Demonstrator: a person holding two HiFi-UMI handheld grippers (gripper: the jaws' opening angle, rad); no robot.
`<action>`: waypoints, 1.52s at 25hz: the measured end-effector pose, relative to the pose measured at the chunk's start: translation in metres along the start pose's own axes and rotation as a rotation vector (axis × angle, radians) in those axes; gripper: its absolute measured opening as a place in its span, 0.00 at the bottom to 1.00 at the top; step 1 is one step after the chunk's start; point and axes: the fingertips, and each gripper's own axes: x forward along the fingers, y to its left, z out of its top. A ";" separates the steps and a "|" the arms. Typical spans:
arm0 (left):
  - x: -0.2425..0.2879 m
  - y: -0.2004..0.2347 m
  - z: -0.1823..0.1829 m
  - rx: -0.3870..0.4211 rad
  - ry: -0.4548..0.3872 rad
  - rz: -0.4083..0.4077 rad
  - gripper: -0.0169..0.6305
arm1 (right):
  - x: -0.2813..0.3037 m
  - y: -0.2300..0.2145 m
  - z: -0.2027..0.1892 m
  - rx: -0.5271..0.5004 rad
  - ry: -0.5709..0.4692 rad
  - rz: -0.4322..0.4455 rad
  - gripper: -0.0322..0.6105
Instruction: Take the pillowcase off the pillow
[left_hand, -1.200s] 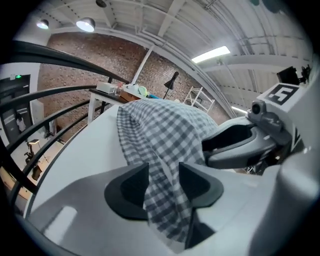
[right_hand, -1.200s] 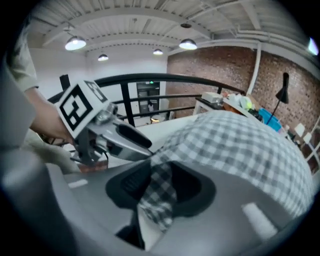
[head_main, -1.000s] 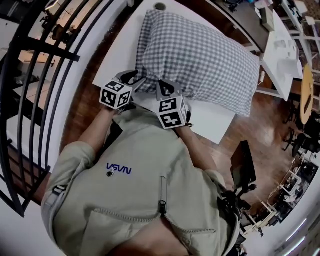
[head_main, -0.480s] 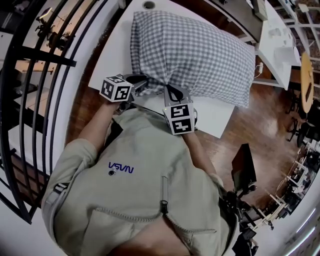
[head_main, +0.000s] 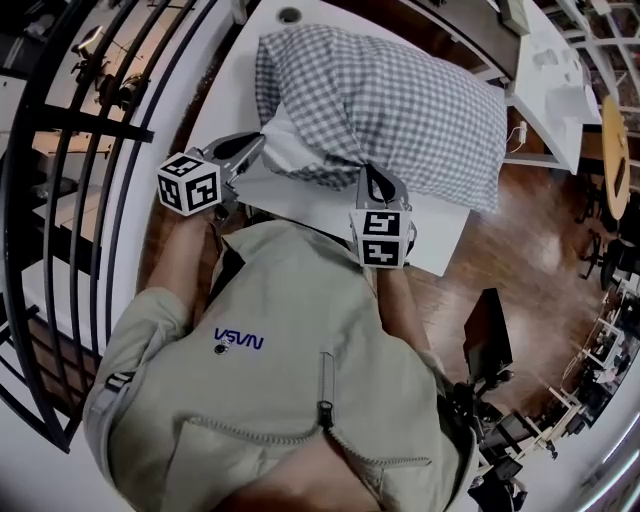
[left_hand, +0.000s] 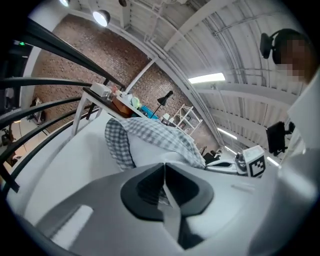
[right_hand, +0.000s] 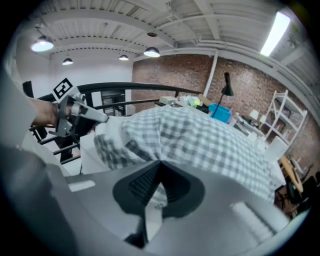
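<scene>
A pillow in a grey-and-white checked pillowcase (head_main: 400, 100) lies on a white table (head_main: 430, 235). My left gripper (head_main: 260, 143) has just closed its jaws. It looks shut on the bared white pillow corner (head_main: 290, 145) at the case's open end, with pale cloth between its pads (left_hand: 164, 167). The white pillow (left_hand: 150, 150) runs ahead of it, and checked cloth (left_hand: 117, 142) is folded back on the left. My right gripper (head_main: 368, 172) is shut on the checked edge of the pillowcase (right_hand: 165, 135), with cloth pinched between its pads (right_hand: 159, 164). The right gripper view shows the left gripper (right_hand: 102, 118) at the white corner.
A black curved railing (head_main: 90, 150) runs close along the table's left side. Another white table (head_main: 550, 90) stands at the right across the wooden floor (head_main: 500, 260). The person's beige hoodie (head_main: 290, 370) fills the lower head view.
The left gripper has shut and drawn left and up, away from the right one. The right gripper has shifted right with the case's edge. The opening is stretched wider, baring white pillow.
</scene>
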 end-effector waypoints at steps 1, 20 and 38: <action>-0.006 0.002 0.003 -0.017 -0.021 0.005 0.05 | -0.001 -0.013 -0.001 -0.001 -0.002 -0.041 0.06; -0.020 0.015 0.009 -0.008 -0.132 -0.005 0.25 | 0.036 -0.048 -0.069 0.067 0.126 -0.112 0.06; 0.068 -0.023 0.010 0.130 0.037 -0.105 0.10 | -0.038 -0.009 0.073 0.070 -0.306 0.147 0.13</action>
